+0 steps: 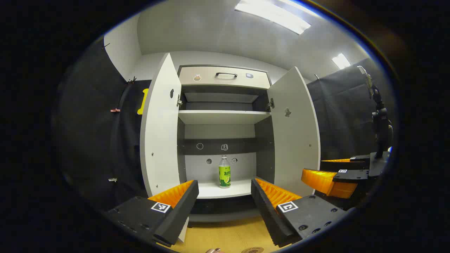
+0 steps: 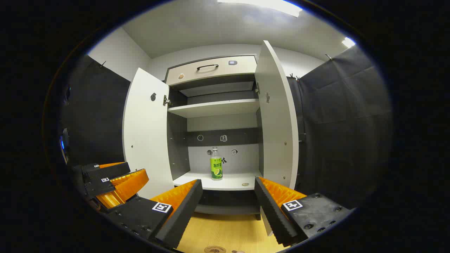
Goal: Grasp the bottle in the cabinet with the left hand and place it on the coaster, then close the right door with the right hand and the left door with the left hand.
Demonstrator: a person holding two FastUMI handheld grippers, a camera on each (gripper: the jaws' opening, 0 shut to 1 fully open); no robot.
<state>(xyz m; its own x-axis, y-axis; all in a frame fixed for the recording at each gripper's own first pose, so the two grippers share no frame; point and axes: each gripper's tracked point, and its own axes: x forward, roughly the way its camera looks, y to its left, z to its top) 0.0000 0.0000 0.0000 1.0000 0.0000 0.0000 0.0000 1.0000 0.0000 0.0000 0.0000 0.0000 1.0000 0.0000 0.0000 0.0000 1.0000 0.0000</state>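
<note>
Left claw [image 1: 225,196] gaping wide, aimed at the green-labelled bottle [image 1: 224,172] upright on the cabinet's lower shelf [image 1: 211,189], well short of it. Right claw [image 2: 228,207] likewise open, waiting. Both doors swung out; coaster [image 2: 214,249] on desk below the cabinet.

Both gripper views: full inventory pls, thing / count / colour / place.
cabinet: 1, white with grey interior, straight ahead, both doors open
left door: 1, white, swung open
right door: 1, white, swung open
drawer: 1, pale front with dark handle, top of cabinet, closed
bottle: 1, clear with green label, upright on the lower shelf
upper shelf: 1, white, bare
coaster: 1, brown, round, on the wooden table below the cabinet
table: 1, light wood, in front of cabinet
left gripper: 1, open, aimed at the bottle
right gripper: 1, open, held beside the left one
</note>
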